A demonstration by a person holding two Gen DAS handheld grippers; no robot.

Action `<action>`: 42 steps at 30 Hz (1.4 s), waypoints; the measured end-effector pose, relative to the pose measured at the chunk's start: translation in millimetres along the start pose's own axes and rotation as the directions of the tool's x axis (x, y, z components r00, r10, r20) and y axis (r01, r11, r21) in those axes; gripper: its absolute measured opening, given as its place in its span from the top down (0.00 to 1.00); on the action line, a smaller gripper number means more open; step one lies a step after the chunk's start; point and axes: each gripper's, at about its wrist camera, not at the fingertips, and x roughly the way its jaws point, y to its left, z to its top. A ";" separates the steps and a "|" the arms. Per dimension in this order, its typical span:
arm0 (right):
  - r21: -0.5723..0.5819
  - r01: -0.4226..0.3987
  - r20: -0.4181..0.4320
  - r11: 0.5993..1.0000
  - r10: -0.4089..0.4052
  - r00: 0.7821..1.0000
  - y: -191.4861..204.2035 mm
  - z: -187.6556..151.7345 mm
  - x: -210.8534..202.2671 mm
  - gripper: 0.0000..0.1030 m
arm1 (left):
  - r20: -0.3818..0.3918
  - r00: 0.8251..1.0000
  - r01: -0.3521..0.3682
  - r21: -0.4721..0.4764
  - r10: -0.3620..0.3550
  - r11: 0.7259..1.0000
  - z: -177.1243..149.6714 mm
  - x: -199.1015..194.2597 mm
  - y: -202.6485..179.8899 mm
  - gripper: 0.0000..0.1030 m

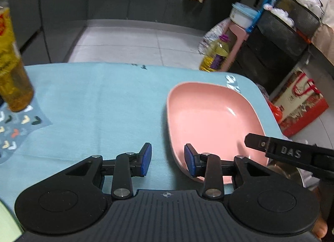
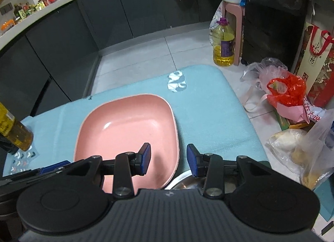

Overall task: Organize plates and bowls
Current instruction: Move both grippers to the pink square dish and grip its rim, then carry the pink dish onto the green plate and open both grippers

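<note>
The pink plate is lying on the teal-covered counter. Only my right view is showing a steel bowl at its near corner (partly hidden). My left claw and right claw are both straddling its rim, spread, gripping nothing.

Count: one pink plate; one metal bowl just under the right gripper; two oil bottles, table and floor.
</note>
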 end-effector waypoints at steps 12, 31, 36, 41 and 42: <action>-0.008 -0.010 0.064 1.000 0.011 0.998 13.9 -2.3 -29.1 1.00 | 0.060 0.998 0.019 0.068 -0.023 0.997 -7.4 -39.8 -4.0 0.85; -0.193 -0.204 0.033 0.960 0.214 0.976 111.9 -51.1 -86.4 0.99 | 0.309 0.944 -0.138 0.048 0.117 0.989 -69.9 -188.8 69.0 0.84; -0.243 -0.226 -0.002 0.943 0.232 0.973 143.3 -68.4 -89.9 0.99 | 0.313 0.939 -0.152 0.011 0.140 0.988 -89.4 -209.8 101.6 0.83; -0.294 -0.233 -0.030 0.927 0.235 0.972 176.4 -90.7 -94.3 0.99 | 0.301 0.940 -0.157 -0.041 0.162 0.987 -109.2 -221.5 133.8 0.83; -0.301 -0.236 -0.036 0.924 0.236 0.971 180.7 -94.4 -95.5 0.99 | 0.299 0.940 -0.161 -0.047 0.167 0.986 -113.1 -223.3 138.7 0.83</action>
